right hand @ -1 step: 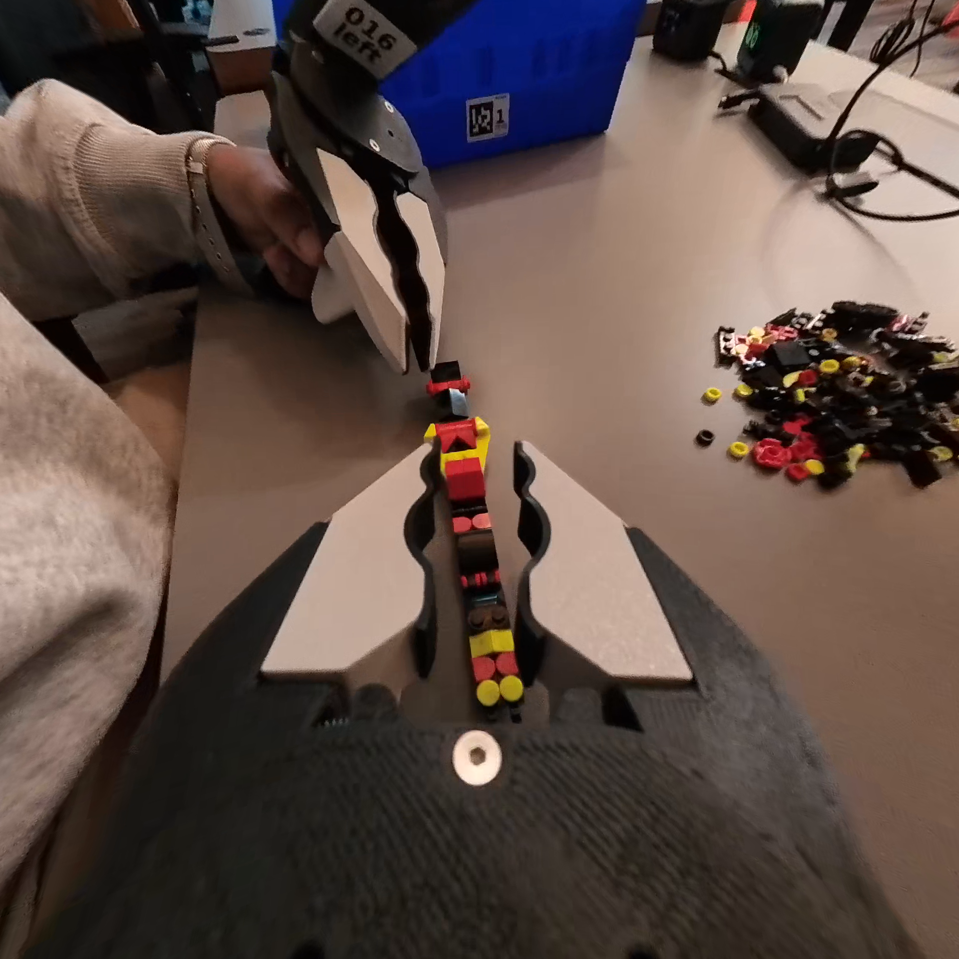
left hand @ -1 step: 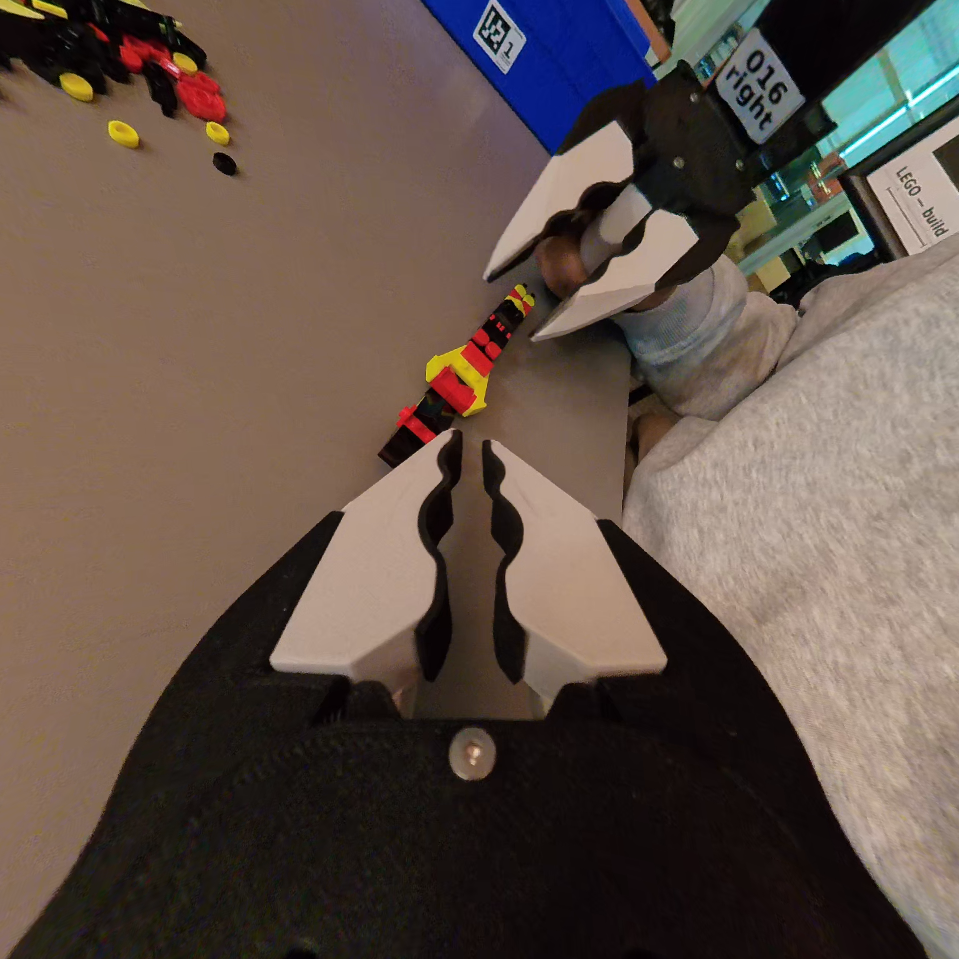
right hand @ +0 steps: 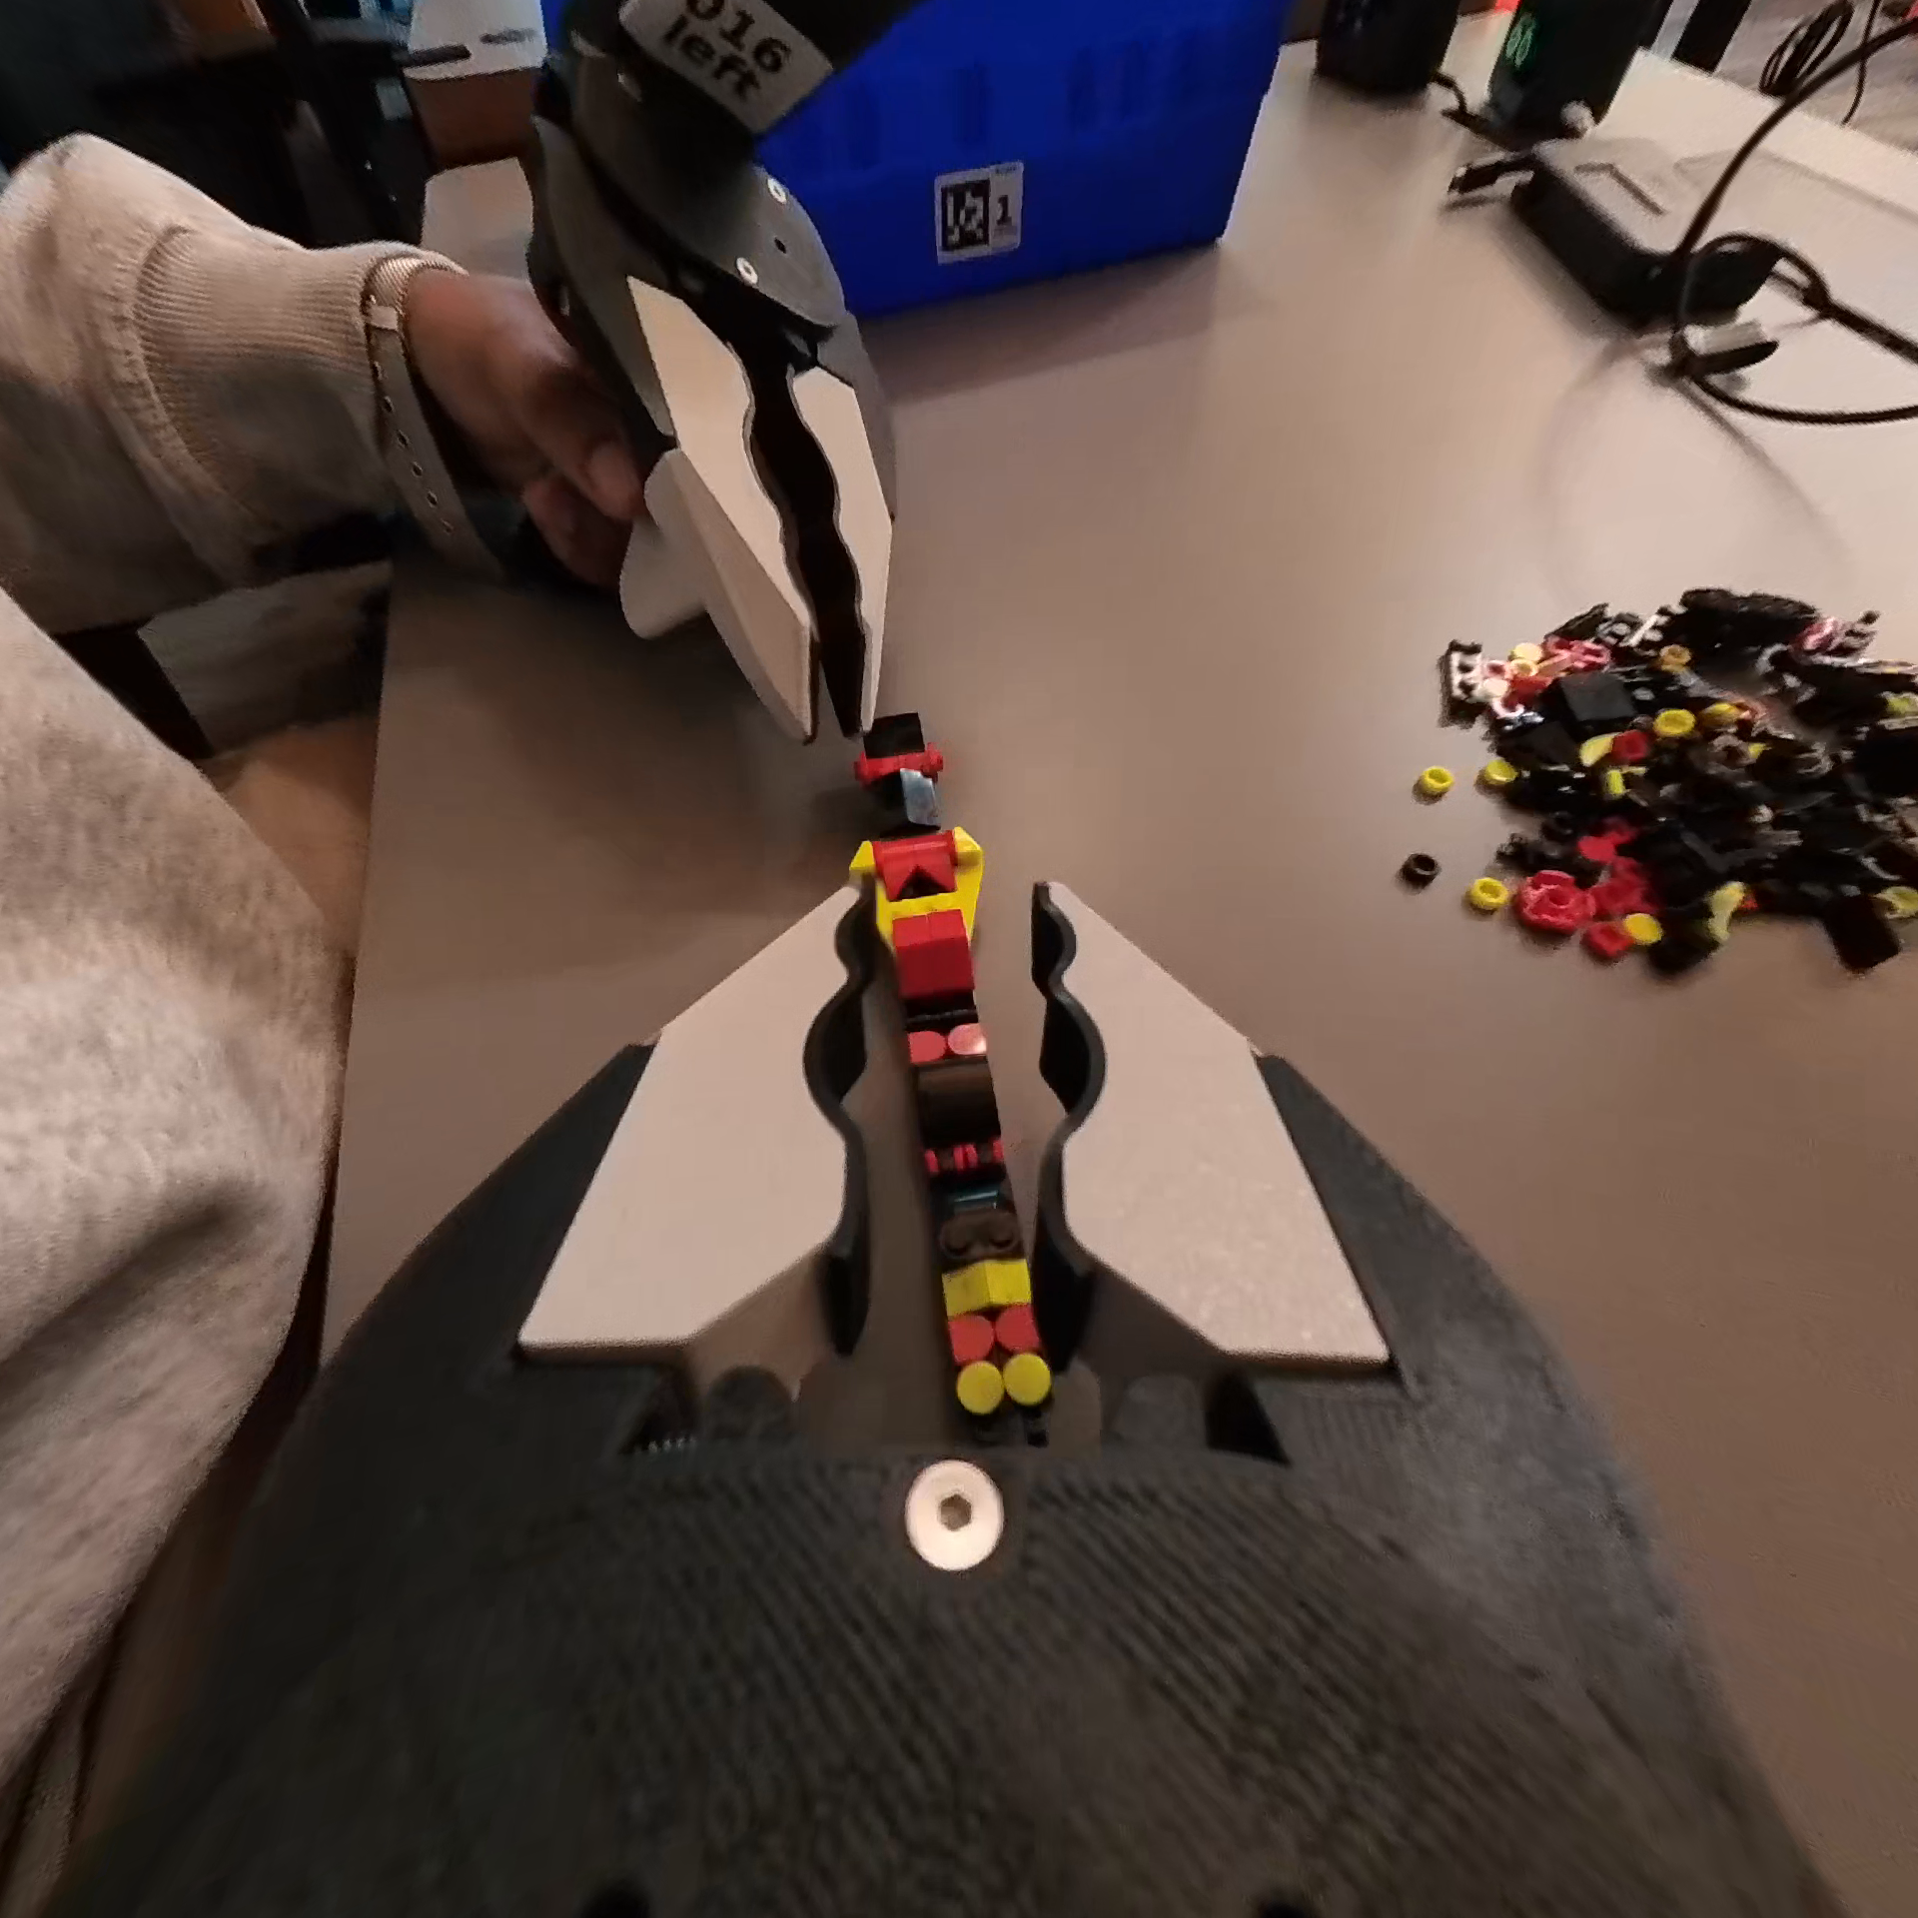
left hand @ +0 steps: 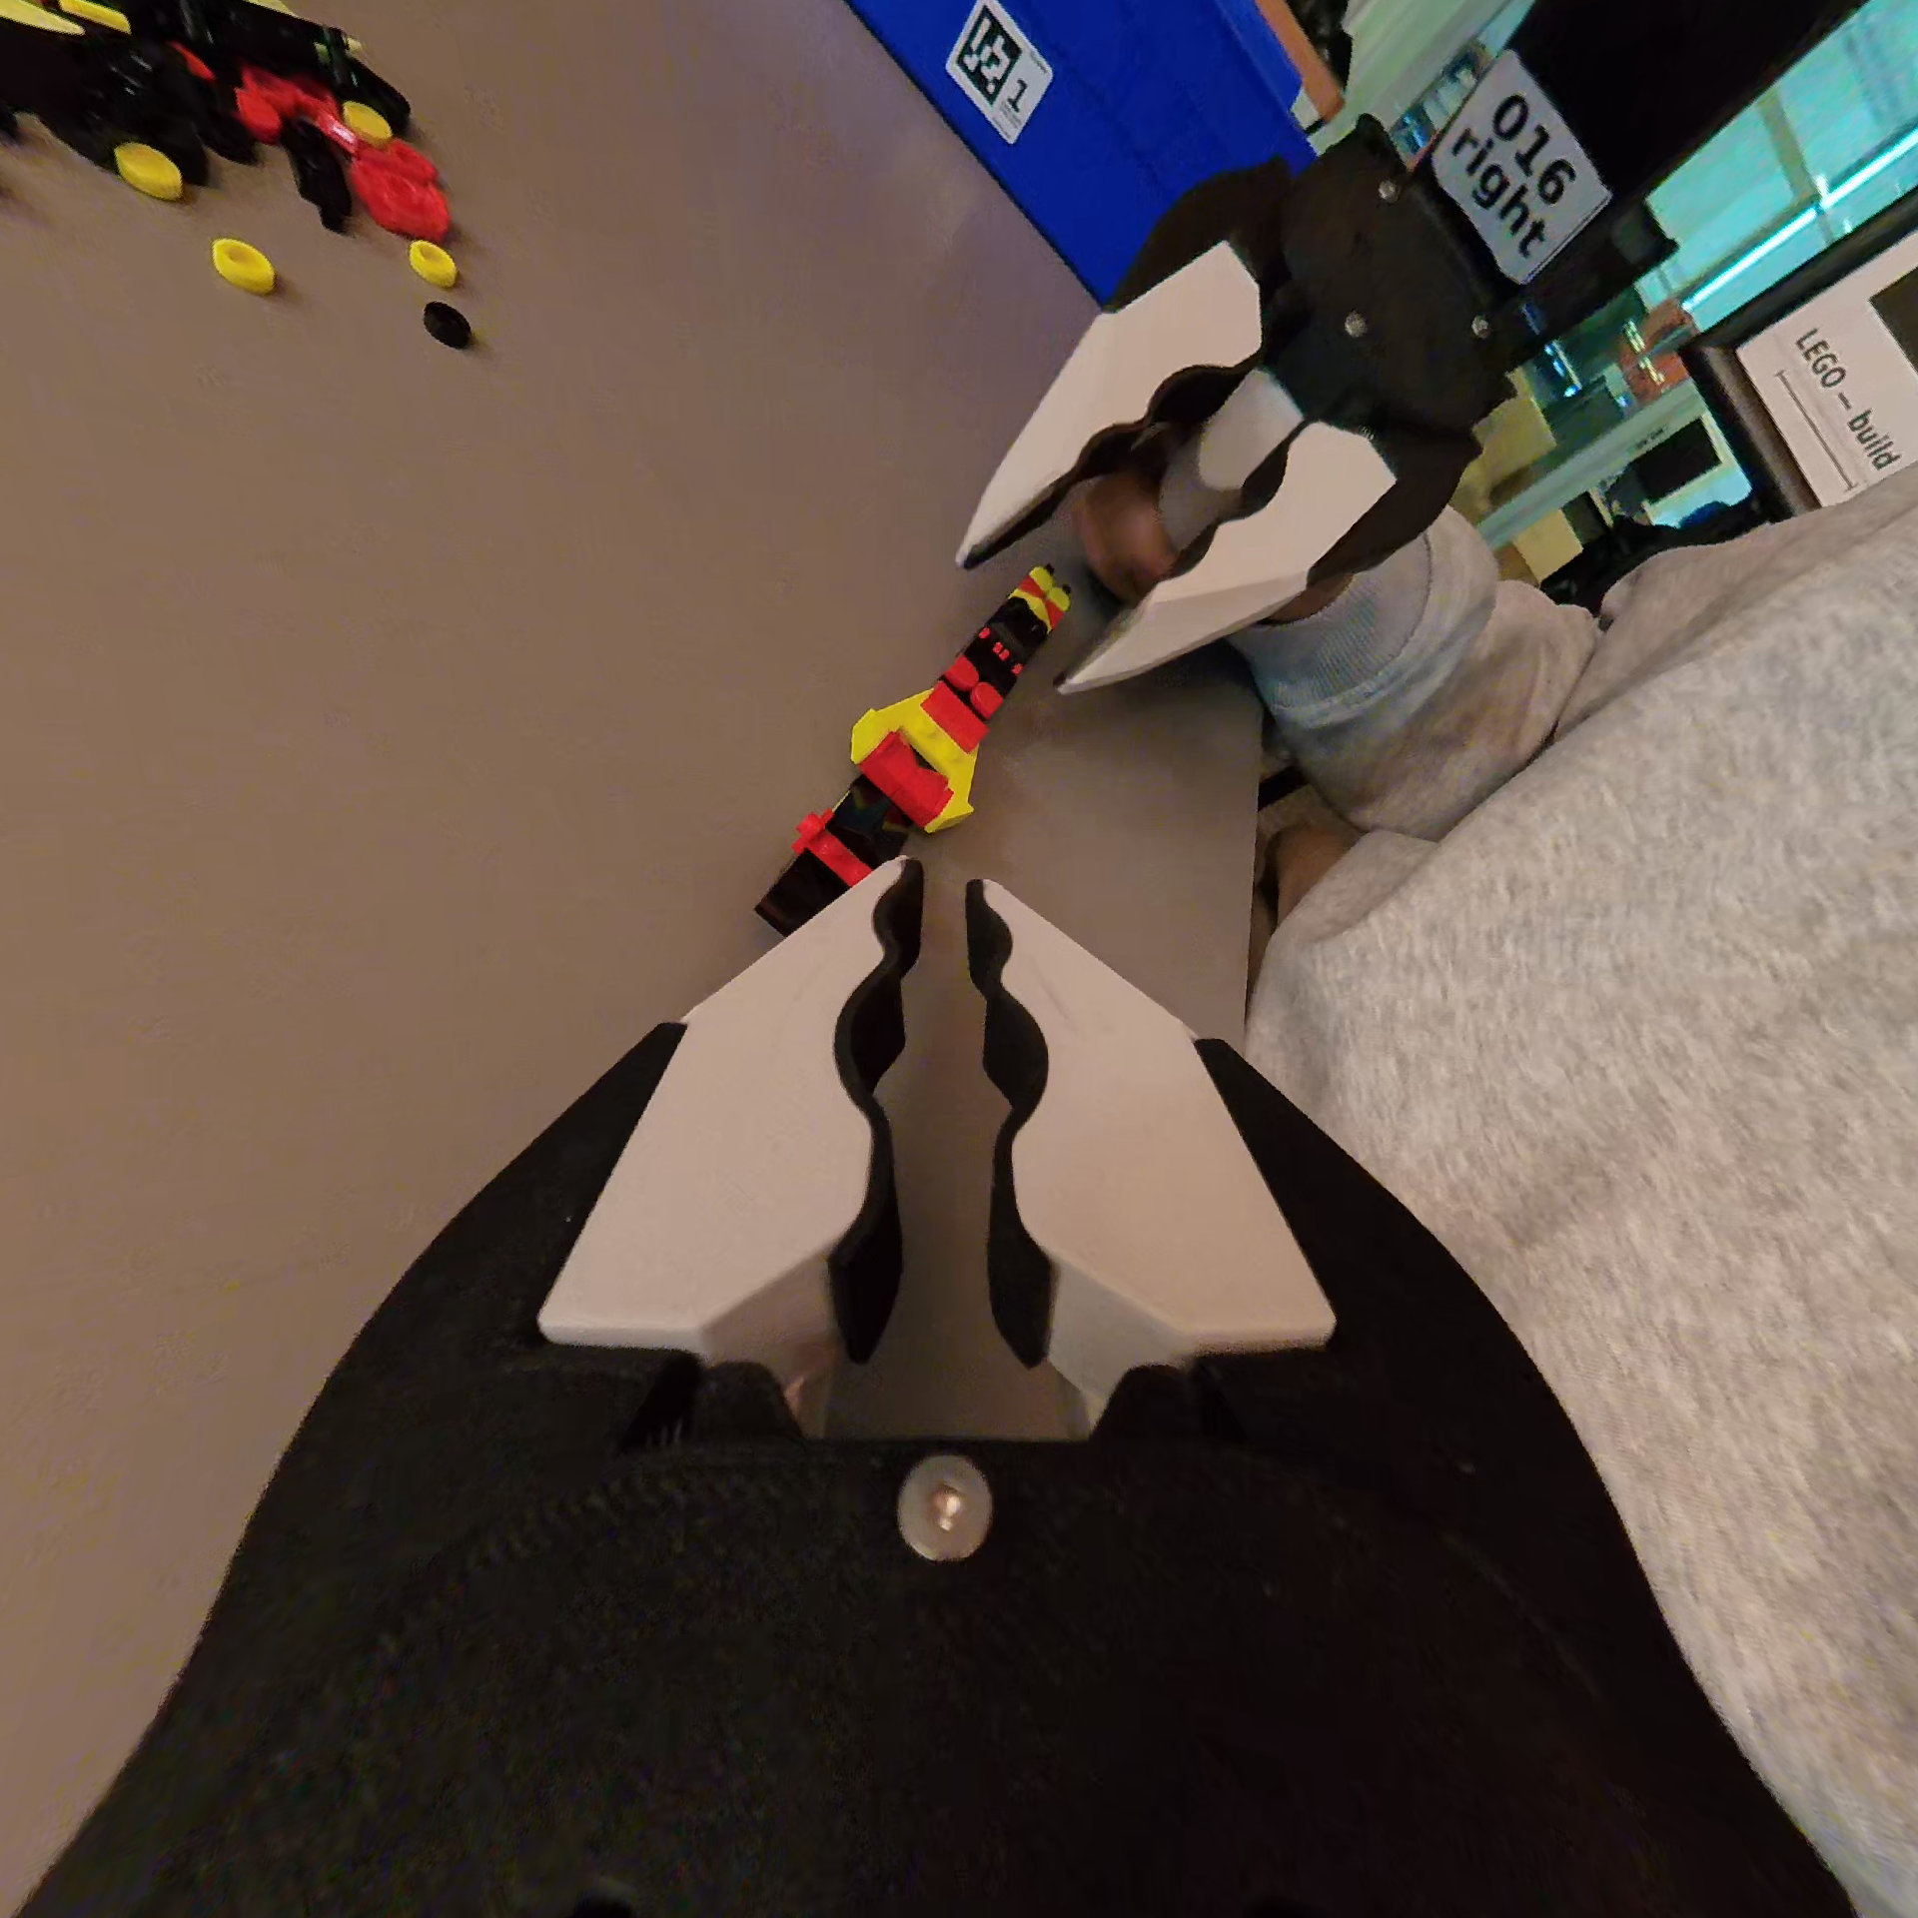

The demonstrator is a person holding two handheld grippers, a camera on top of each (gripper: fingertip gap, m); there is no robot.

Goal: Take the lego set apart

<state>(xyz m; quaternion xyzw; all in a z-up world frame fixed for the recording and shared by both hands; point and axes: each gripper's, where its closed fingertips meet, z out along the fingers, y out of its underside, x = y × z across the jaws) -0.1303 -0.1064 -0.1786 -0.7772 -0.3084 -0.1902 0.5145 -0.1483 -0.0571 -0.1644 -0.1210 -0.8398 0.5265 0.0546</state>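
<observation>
Right wrist view: lego set (right hand: 950,1048) between open right tool (right hand: 947,903) fingers

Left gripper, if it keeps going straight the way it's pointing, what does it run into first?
Probably the black end of the lego strip, just ahead of the left gripper and slightly off its line; depth is unclear, so it might hit the table first.

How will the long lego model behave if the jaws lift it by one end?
The lego model is a thin chain of many small pieces, so it may bend or snap apart. It looks light. Lying flat on the table, it seems unlikely to roll.
</observation>
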